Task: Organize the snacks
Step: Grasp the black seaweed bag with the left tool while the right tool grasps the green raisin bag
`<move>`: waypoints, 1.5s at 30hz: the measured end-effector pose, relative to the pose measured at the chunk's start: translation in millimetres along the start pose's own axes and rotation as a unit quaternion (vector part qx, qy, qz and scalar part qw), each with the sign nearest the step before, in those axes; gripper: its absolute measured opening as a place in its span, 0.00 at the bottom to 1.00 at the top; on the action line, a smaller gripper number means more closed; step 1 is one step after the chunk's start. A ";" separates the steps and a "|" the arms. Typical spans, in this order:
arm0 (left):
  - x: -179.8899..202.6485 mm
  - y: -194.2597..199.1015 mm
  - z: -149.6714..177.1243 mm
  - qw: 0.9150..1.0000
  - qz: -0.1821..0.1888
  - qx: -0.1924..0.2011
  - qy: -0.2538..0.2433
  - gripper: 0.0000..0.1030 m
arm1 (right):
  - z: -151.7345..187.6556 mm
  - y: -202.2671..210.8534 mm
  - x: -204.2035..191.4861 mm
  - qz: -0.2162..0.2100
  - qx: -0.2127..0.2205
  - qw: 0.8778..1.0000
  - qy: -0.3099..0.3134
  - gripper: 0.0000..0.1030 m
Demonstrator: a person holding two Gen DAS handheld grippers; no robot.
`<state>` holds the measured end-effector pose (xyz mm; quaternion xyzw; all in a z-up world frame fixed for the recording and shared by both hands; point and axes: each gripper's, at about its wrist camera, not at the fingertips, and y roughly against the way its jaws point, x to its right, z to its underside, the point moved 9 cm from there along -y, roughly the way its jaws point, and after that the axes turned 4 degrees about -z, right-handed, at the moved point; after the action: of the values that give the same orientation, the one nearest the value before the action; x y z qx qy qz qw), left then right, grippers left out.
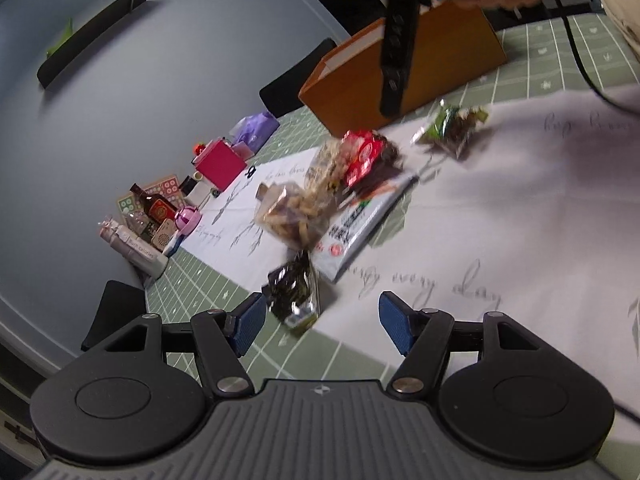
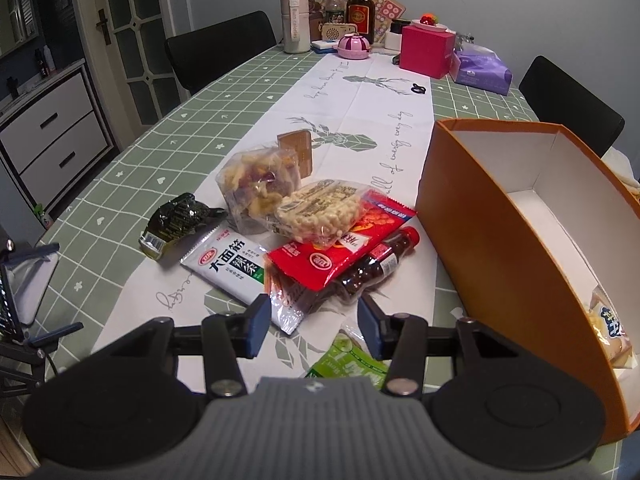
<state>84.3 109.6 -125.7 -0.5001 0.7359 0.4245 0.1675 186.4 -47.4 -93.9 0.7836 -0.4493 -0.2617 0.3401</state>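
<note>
Snacks [image 1: 320, 200] lay heaped on the white runner in the left wrist view, blurred: clear bags of nuts, a red pack, a white pack, a dark packet [image 1: 294, 294] nearest. The left gripper [image 1: 322, 320] stood spread, empty. In the right wrist view the pile [image 2: 304, 232] sat beside an orange box [image 2: 500, 248]; the right gripper [image 2: 314, 326] hung apart, pinching nothing, above a green packet [image 2: 348, 364].

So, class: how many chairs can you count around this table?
3. One black chair at the table's left side, another at its right side, a third seen near the left camera. Others may be hidden.
</note>
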 end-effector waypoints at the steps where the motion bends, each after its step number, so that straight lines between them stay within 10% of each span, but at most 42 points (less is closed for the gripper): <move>1: -1.7 -2.1 -4.8 1.000 0.001 0.001 0.006 0.76 | 2.1 -2.9 -0.4 0.000 -0.003 1.000 0.003 0.46; 14: -35.6 -73.2 -24.1 0.981 0.056 -0.094 0.162 0.90 | 24.9 -31.3 0.7 -0.004 -0.032 0.999 0.019 0.46; 34: -81.0 -164.3 18.4 0.871 0.048 -0.205 0.445 0.82 | 44.8 -36.1 20.4 0.032 0.012 0.999 -0.038 0.63; 45: -73.3 -162.5 20.3 0.878 0.031 -0.192 0.437 0.66 | 52.3 -34.5 19.6 0.044 0.031 0.998 -0.018 0.67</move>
<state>255.9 146.6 -162.6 -0.6340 0.6535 0.3005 -0.2840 176.1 -67.6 -155.5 0.7684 -0.4970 -0.2469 0.3187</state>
